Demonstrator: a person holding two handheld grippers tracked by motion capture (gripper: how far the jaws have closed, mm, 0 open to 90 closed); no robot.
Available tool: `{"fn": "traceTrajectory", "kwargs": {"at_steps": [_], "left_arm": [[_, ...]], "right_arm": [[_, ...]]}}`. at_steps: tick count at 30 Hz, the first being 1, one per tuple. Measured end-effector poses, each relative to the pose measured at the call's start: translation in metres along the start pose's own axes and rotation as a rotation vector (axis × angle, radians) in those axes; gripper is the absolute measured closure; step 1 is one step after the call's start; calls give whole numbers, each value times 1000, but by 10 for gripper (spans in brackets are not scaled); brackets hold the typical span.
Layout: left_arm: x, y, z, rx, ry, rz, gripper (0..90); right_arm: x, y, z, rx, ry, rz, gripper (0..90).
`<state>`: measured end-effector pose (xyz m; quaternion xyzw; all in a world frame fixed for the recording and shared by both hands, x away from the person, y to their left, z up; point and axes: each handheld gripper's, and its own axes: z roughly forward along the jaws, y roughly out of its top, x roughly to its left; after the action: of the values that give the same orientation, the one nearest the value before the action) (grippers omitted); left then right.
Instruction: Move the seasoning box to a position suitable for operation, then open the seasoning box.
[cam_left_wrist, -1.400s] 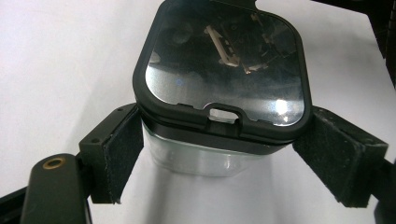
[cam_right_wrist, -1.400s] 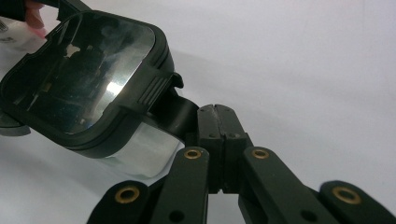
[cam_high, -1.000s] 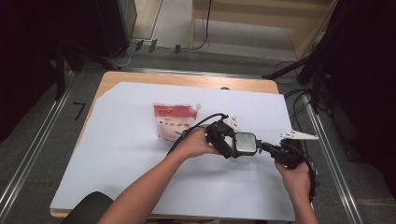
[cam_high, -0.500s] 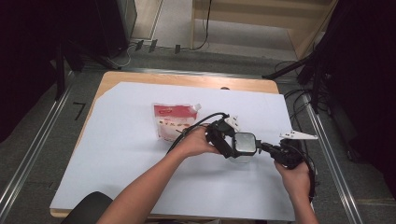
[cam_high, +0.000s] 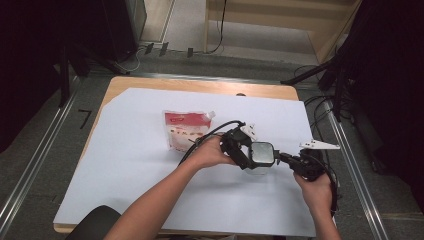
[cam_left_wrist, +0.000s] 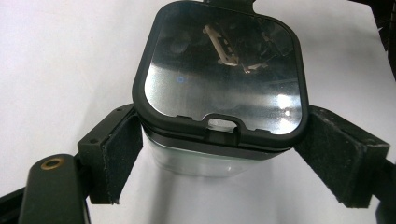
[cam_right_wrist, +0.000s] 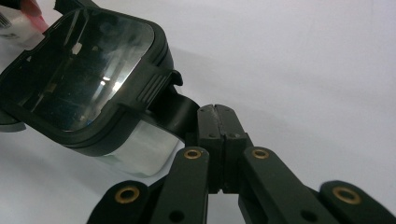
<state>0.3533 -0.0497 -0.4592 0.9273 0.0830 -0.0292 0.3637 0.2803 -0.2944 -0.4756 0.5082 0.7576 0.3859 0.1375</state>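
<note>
Centrally, toward the near right part of the white sheet (cam_high: 125, 165), stands one clear container (cam_high: 257, 167) with a black-rimmed transparent lid (cam_high: 262, 153); a single container and a single lid are all I count of that kind. One red and white spouted pouch (cam_high: 186, 129) lies flat just beyond the person's left hand (cam_high: 210, 151), near the container but apart from it.

Two grippers work on the container. From the left gripper view, the left gripper (cam_left_wrist: 233, 158) has its jaws set fairly wide, one padded finger (cam_left_wrist: 116, 154) against each side wall of the container just under the lid rim, so it grips the body. From the right gripper view, the right gripper (cam_right_wrist: 215, 112) has its jaws pressed together, pinching the black latch tab (cam_right_wrist: 180, 109) that hangs from the lid's edge; whether the tab is fully between the pads or just at their tips is hard to tell from this angle. In the high view the right gripper (cam_high: 285, 157) comes in from the right, the right hand (cam_high: 316, 190) behind it near the sheet's near right corner.

One wooden table (cam_high: 200, 86) carries the sheet, its bare edge showing along the far side. Open sheet lies to the left of the pouch and across the near left; on the right the sheet's edge is close to the right hand.
</note>
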Motion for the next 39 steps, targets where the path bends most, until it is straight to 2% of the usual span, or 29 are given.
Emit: {"fn": "traceTrajectory", "kwargs": {"at_steps": [7,15,30,39], "left_arm": [[0,1,-2,-10,-4,-11,174],[-1,3,-4,-16,-1,-3,176],[-2,7,-6,-3,7,2,176],[-5,11,-10,-10,24,27,176]], "right_arm": [[0,0,0,2,1,-2,900],[0,0,0,3,1,1,900],[0,0,0,4,4,2,900],[0,0,0,4,7,-1,900]]}}
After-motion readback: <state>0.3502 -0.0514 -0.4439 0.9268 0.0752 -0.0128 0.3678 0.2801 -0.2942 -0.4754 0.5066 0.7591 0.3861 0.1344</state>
